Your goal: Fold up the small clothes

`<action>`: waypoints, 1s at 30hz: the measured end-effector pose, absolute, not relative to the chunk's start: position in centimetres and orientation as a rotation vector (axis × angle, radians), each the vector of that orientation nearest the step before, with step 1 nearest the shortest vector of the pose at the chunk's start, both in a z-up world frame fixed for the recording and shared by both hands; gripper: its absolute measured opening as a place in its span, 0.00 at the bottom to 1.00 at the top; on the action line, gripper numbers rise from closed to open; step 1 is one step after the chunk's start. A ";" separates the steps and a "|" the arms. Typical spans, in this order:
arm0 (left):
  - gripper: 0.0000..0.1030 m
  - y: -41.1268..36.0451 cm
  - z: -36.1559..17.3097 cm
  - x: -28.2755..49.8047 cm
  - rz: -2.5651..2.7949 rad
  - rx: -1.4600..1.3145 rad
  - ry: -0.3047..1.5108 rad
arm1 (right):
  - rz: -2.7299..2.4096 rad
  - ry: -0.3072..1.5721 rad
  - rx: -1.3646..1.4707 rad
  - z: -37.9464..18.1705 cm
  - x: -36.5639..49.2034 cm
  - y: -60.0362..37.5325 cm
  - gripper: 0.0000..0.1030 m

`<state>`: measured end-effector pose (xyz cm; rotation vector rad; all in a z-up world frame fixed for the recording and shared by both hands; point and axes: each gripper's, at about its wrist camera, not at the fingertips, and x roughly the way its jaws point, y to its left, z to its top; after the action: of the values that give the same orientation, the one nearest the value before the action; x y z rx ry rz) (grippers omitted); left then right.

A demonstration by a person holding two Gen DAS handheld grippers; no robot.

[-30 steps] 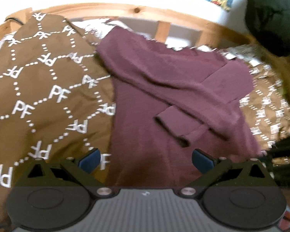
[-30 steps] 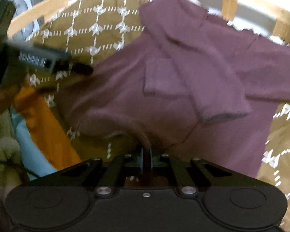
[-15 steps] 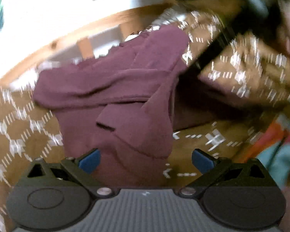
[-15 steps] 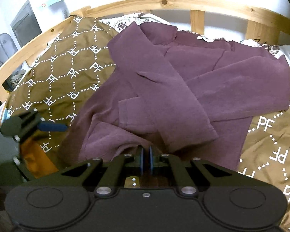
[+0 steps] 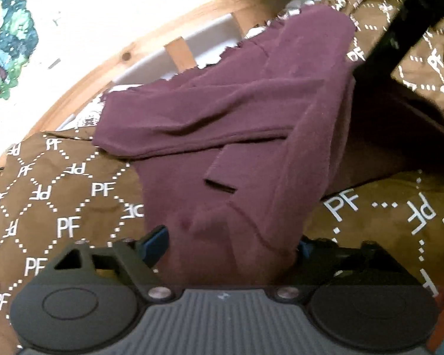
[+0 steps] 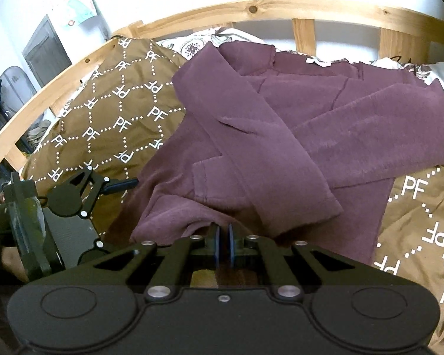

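Jaws first, left to right: on the left gripper (image 5: 228, 245) they stand wide but are closing, with the near hem of the purple sweater (image 5: 239, 136) bunched between the blue pads; the pad at about 9 o'clock of the cloth shows clear of it, and the other is half hidden behind a fold, so a grip cannot yet be claimed. The right gripper (image 6: 222, 244) has its jaws pressed nearly together on a pinch of the same hem, at 6 o'clock in its own view.

The sweater lies on the brown blanket (image 6: 121, 124) printed with white letters, on a bed with a wooden rail (image 6: 251, 9) at 12 o'clock. Both sleeves are crossed over the chest, one cuff reaching toward 5 o'clock in the right view.

What has changed: a second ago the left jaws were fully spread and hung short of the garment, looking at it square on. Now that view is rolled, the rail runs slantwise from 9 to 1 o'clock, and the cloth fills the gap between the pads. The right gripper's pinch looks the same as before, though the hem seems lifted a little.

Judging from this, the sleeves are dealt with and the step in hand is taking the bottom edge at two points, ready to carry it toward the collar.
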<state>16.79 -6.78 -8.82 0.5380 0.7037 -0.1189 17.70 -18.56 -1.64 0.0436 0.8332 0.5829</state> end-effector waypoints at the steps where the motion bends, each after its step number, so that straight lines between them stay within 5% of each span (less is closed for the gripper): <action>1: 0.80 -6.2 -8.2 16.5 -0.108 0.519 0.699 | 0.583 0.831 0.042 -1.6 17.7 -18.6 0.06; 11: 0.55 -1.3 -4.9 17.5 -0.065 0.348 0.693 | 0.548 0.809 0.031 -1.6 17.8 -18.7 0.06; 30: 0.45 3.1 -2.6 20.9 -0.088 0.094 0.621 | 0.460 0.771 0.047 -1.9 20.5 -18.4 0.06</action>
<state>20.94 3.11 -2.62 0.0936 0.6213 -0.0880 20.48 -18.39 -1.95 0.0474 0.7712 0.4598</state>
